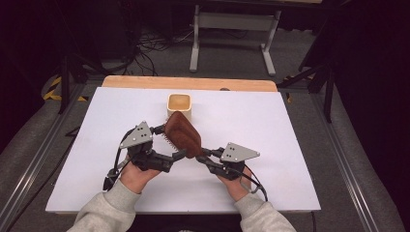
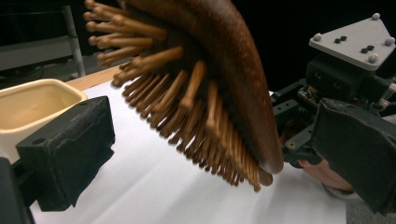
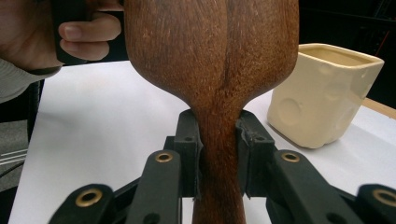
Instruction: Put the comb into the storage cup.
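On the counter [image 1: 270,125], the cup [image 1: 180,106] stands toward the far edge, near the middle. A hairbrush [image 1: 183,135] is held above the counter just before the cup, its handle between the right gripper [image 1: 205,155] fingers [image 3: 189,149]. The left gripper [image 1: 167,145] sits to its left, bristles toward it.

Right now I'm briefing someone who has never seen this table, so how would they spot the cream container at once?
Start at the white tabletop and look to the middle of its far edge, just before the bare wooden strip. There stands the cream square pot, open-topped, with round dimples in its sides. It is the lone pale, free-standing item; the wooden hairbrush near it is dark brown, bristled, and clamped by the right hand-held gripper.
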The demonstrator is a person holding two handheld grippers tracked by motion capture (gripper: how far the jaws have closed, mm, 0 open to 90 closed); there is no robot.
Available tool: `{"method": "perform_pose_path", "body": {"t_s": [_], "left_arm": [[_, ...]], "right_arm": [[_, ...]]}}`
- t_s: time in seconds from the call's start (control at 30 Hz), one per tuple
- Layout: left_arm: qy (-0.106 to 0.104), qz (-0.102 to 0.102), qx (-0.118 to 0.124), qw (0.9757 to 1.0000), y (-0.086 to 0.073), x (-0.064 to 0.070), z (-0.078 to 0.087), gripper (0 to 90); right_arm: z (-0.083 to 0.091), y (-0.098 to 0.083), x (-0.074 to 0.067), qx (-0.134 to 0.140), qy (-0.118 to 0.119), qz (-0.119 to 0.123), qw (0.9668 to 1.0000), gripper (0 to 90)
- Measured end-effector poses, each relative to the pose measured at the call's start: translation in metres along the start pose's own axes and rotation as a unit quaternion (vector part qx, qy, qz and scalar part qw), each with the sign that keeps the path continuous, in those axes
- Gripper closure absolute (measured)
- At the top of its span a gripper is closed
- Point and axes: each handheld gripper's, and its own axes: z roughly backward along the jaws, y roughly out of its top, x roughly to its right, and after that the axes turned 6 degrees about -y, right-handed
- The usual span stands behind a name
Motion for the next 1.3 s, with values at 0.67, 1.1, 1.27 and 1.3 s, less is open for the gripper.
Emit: {"method": "perform_pose_path", "body": {"t_s": [0.67,1.1,1.27,1.3], "left_arm": [[0.028,0.020,-0.013,0.9993,0.002,-0.002,-0.010,19.3],[0.015,0.076,-0.028,0.9966,0.002,-0.008,-0.009,38.6],[0.000,0.073,-0.032,0.9968,0.003,-0.006,-0.008,44.1],[-0.001,0.070,-0.034,0.9970,0.004,-0.006,-0.008,47.1]], "right_arm": [[0.000,0.000,-0.003,-0.008,-0.024,0.013,0.9996,72.5],[-0.006,-0.001,-0.014,-0.029,-0.047,0.052,0.9971,72.3],[-0.007,-0.002,-0.015,-0.032,-0.045,0.053,0.9971,72.1],[-0.007,-0.002,-0.015,-0.034,-0.042,0.052,0.9972,71.9]]}}
